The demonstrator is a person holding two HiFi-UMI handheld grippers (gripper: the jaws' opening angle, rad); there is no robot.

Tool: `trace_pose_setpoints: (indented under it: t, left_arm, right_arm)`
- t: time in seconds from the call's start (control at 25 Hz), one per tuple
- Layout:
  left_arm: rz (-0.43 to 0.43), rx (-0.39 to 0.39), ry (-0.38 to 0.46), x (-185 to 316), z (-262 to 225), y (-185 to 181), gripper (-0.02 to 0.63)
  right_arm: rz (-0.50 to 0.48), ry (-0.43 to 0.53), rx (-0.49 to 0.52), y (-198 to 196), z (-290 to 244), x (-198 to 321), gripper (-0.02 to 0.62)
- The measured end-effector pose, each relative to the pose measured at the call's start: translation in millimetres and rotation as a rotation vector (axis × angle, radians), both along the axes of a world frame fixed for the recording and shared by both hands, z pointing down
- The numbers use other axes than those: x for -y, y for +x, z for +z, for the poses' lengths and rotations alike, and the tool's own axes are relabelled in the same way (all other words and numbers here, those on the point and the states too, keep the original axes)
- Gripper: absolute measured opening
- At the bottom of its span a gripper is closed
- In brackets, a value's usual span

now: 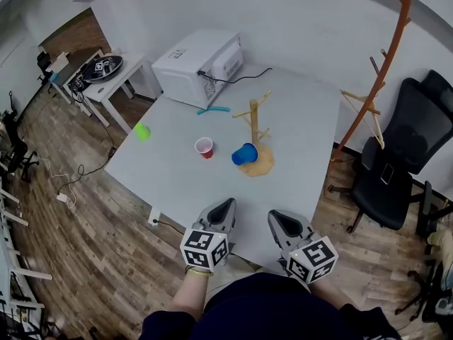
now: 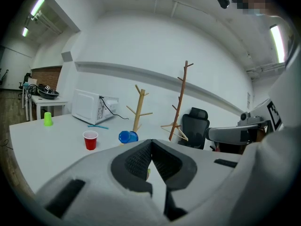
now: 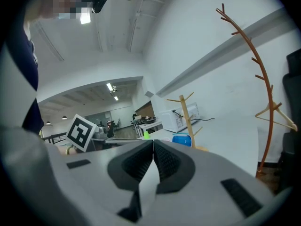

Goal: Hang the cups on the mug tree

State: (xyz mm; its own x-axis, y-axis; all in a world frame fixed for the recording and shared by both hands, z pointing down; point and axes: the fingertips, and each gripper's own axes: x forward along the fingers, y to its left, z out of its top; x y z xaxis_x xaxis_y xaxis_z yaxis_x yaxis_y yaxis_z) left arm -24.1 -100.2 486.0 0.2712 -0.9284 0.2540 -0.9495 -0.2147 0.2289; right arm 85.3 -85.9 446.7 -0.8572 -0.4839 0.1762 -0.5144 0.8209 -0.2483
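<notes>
Right now we hold both grippers low at the six o'clock edge of the white table [image 1: 311, 112], side by side and well apart from every cup. Our left gripper [image 1: 225, 204] has its jaws pressed together with nothing between them. Our right gripper [image 1: 277, 218] is the same, pads meeting and empty.

Ahead of the left gripper, at about one o'clock, the wooden mug tree [image 1: 255, 122] stands upright on its round base near the middle of the table. The blue cup [image 1: 245, 154] lies on its side against that base, at the base's eight o'clock side. The red cup [image 1: 204, 147] stands upright with its mouth up at nine o'clock from the blue one, near it but not touching. The green cup [image 1: 143, 131] stands farther off, at ten o'clock from the red cup, close to the table's left edge.

A white microwave [image 1: 199, 66] sits at the table's eleven o'clock corner, with a thin teal stick [image 1: 213, 110] lying just in front of it. Off the table, a brown coat stand [image 1: 382, 69] rises at two o'clock and a black office chair [image 1: 403, 154] stands at three o'clock.
</notes>
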Motion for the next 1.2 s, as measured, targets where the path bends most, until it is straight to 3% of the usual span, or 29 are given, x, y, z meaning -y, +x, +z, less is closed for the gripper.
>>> trace_pose_setpoints:
  t: [0.68, 1.2]
  left_arm:
    - [0.038, 0.002, -0.04, 30, 21, -99, 0.02]
    - [0.064, 0.0, -0.064, 49, 46, -155, 0.02]
  right_arm:
    - [0.133, -0.011, -0.046, -71, 1, 14, 0.029]
    - [0.194, -0.011, -0.071, -111, 5, 25, 0.029]
